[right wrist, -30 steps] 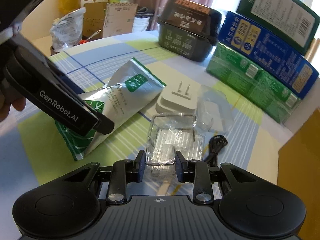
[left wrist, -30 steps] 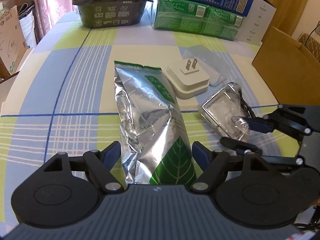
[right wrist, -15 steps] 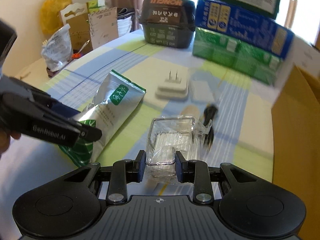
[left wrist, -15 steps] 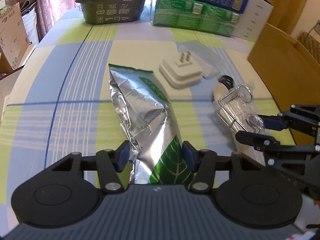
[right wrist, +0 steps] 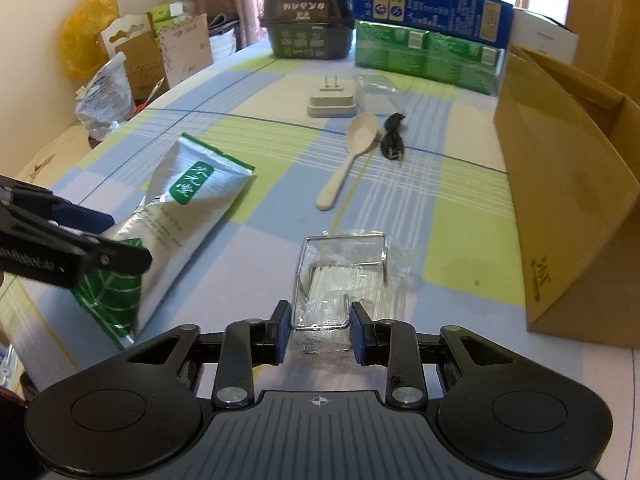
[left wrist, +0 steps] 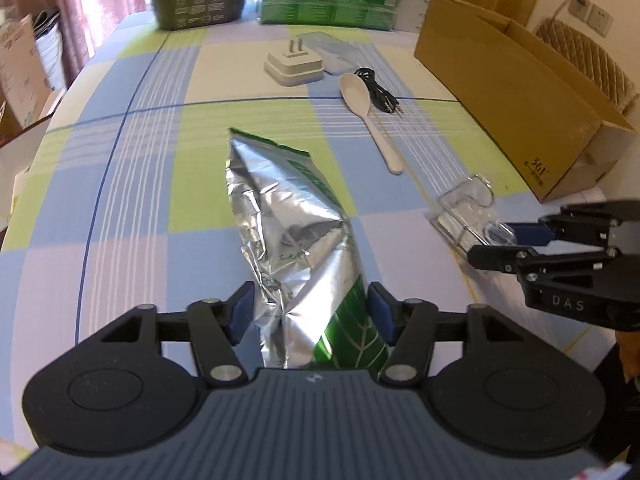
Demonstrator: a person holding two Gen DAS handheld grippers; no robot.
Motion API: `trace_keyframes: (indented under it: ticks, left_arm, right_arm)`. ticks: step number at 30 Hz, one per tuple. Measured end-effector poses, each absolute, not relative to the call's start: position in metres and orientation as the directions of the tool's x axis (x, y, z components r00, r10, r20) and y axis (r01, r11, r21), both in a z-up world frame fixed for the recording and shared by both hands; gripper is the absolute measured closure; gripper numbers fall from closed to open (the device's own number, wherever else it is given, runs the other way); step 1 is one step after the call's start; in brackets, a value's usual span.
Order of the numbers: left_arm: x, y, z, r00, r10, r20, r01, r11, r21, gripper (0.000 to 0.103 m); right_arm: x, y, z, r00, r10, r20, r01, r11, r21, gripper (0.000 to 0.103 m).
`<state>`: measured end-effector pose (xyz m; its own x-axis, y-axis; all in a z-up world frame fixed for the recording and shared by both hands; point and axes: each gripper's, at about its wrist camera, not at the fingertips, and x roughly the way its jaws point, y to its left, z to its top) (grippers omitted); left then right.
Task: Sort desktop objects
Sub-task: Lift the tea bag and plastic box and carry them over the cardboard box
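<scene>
My left gripper (left wrist: 310, 314) is shut on the near end of a silver and green foil bag (left wrist: 292, 236), held above the checked tablecloth; the bag also shows in the right wrist view (right wrist: 176, 216). My right gripper (right wrist: 319, 330) is shut on a clear plastic box of white sticks (right wrist: 344, 280), lifted off the table; the box also shows in the left wrist view (left wrist: 466, 212). A beige spoon (right wrist: 352, 152), a black cable (right wrist: 392, 140), a white plug adapter (right wrist: 332, 100) and a clear flat case (right wrist: 378, 90) lie further back.
An open brown cardboard box (right wrist: 568, 184) stands at the right table edge. A dark food tub (right wrist: 308, 20) and stacked green and blue cartons (right wrist: 428, 20) line the far edge. Bags and cardboard (right wrist: 132, 60) stand beyond the left edge.
Both grippers have pulled back toward me and lifted with their loads. The left jaws closed on the bag. The spoon and cable under the clear box are now uncovered.
</scene>
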<state>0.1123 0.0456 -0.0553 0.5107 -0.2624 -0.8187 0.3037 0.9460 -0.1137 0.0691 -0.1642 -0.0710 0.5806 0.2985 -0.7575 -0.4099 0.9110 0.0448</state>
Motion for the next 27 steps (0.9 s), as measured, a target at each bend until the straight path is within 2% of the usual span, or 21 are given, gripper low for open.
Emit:
trace_keyframes:
  ticks: [1, 4, 8, 13, 18, 21, 25, 27]
  left_arm:
    - [0.111, 0.047, -0.055, 0.517, -0.264, -0.815, 0.295, 0.948, -0.119, 0.039]
    - [0.118, 0.049, -0.053, 0.538, -0.266, -0.800, 0.271, 0.953, -0.135, 0.027]
    - [0.130, 0.047, -0.054, 0.544, -0.269, -0.795, 0.259, 0.955, -0.147, 0.020]
    - [0.144, 0.045, -0.070, 0.517, -0.222, -0.826, 0.212, 0.969, -0.128, 0.020]
    - [0.154, 0.042, -0.077, 0.505, -0.238, -0.830, 0.211, 0.966, -0.148, 0.023]
    - [0.153, 0.032, -0.079, 0.501, -0.204, -0.841, 0.252, 0.964, -0.084, 0.024]
    - [0.152, 0.022, -0.079, 0.499, -0.163, -0.851, 0.285, 0.958, -0.016, 0.030]
    - [0.151, 0.023, -0.078, 0.500, -0.174, -0.848, 0.299, 0.954, -0.019, 0.043]
  right_arm:
    - [0.069, -0.166, -0.071, 0.583, 0.304, -0.754, -0.411, 0.910, 0.049, 0.073]
    - [0.073, -0.168, -0.073, 0.598, 0.290, -0.747, -0.404, 0.914, 0.031, 0.057]
    - [0.075, -0.169, -0.079, 0.596, 0.285, -0.750, -0.406, 0.914, 0.025, 0.055]
    - [0.073, -0.164, -0.082, 0.605, 0.274, -0.748, -0.433, 0.901, -0.021, 0.056]
    - [0.073, -0.164, -0.083, 0.602, 0.274, -0.750, -0.428, 0.904, -0.012, 0.056]
    - [0.073, -0.162, -0.083, 0.604, 0.274, -0.749, -0.438, 0.899, -0.024, 0.056]
    - [0.073, -0.161, -0.084, 0.602, 0.274, -0.750, -0.438, 0.899, -0.023, 0.056]
    - [0.073, -0.160, -0.084, 0.608, 0.267, -0.747, -0.437, 0.899, -0.035, 0.059]
